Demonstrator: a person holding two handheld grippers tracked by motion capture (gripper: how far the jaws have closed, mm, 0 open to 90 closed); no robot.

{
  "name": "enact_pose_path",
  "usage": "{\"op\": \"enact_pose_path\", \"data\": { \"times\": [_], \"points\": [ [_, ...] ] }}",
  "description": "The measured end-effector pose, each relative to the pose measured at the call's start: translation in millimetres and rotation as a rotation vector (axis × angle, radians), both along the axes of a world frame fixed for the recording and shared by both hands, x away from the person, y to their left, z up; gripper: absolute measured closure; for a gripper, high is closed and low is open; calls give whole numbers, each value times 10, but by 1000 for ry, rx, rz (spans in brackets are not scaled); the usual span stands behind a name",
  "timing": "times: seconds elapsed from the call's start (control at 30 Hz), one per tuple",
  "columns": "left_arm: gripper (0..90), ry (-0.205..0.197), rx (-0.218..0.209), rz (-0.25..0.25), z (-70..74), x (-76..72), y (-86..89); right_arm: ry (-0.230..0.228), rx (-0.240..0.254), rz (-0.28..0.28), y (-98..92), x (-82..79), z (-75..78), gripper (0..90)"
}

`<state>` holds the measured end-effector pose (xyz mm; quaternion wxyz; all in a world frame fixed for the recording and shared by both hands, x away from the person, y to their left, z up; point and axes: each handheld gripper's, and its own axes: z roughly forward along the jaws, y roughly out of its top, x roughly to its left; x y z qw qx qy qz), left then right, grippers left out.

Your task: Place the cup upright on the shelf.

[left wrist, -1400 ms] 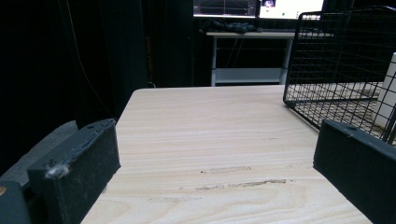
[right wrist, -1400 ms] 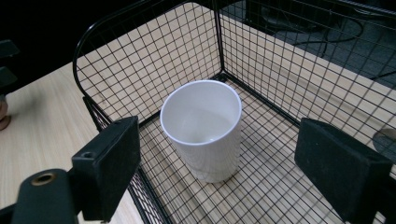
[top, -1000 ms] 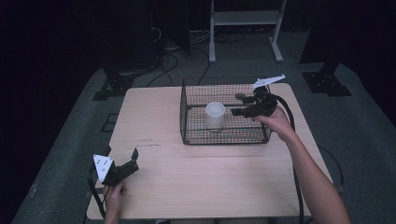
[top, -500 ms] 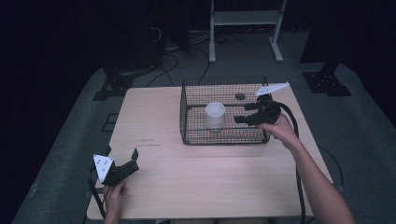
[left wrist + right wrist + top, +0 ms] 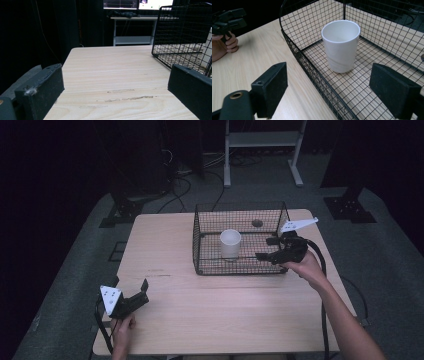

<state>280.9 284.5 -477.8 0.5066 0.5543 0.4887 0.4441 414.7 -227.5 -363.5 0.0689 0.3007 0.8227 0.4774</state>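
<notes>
The cup (image 5: 230,243) stands inside the wire basket (image 5: 200,245) on the table's (image 5: 210,310) far right part.

bare wooden table (image 5: 112,72), wire basket (image 5: 182,32) far right, jaws apart

The white cup (image 5: 230,243) is walled in by the wire basket (image 5: 200,245), open only from above. Bare table (image 5: 165,245) is left free around the basket's left and near sides.

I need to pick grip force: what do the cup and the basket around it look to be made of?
Cup: smooth, matte white, thick-rimmed, probably ceramic or hard plastic; the look doesn't settle which. Basket: thin black wire grid, apparently coated metal. Table: pale wood grain, possibly laminate.
</notes>
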Motion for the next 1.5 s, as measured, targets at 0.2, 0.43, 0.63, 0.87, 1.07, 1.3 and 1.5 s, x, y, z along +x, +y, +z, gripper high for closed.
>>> {"op": "enact_pose_path", "data": {
  "times": [0.2, 0.43, 0.63, 0.87, 1.07, 1.3, 1.5],
  "points": [
    [0, -1, 1, 0, 0, 0, -2, 5, 13, 0, -64, -85, -74, 143],
    [0, 0, 1, 1, 0, 0, -3, 1, 23, 2, -105, -195, -129, 143],
    [0, 0, 2, 1, 0, -1, -3, -4, 24, 13, -97, -279, -163, 143],
    [0, 1, 4, 1, 1, -2, 0, -7, 33, 26, -99, -372, -183, 143],
    [0, -1, 3, 0, 0, -1, -2, -19, 38, 35, -91, -450, -186, 146],
    [0, -1, 2, 0, 0, -1, -1, -9, 34, 33, -115, -511, -257, 146],
    [0, -1, 2, 0, 0, -1, -1, -30, 24, 26, -123, -581, -288, 146]
  ]
}}
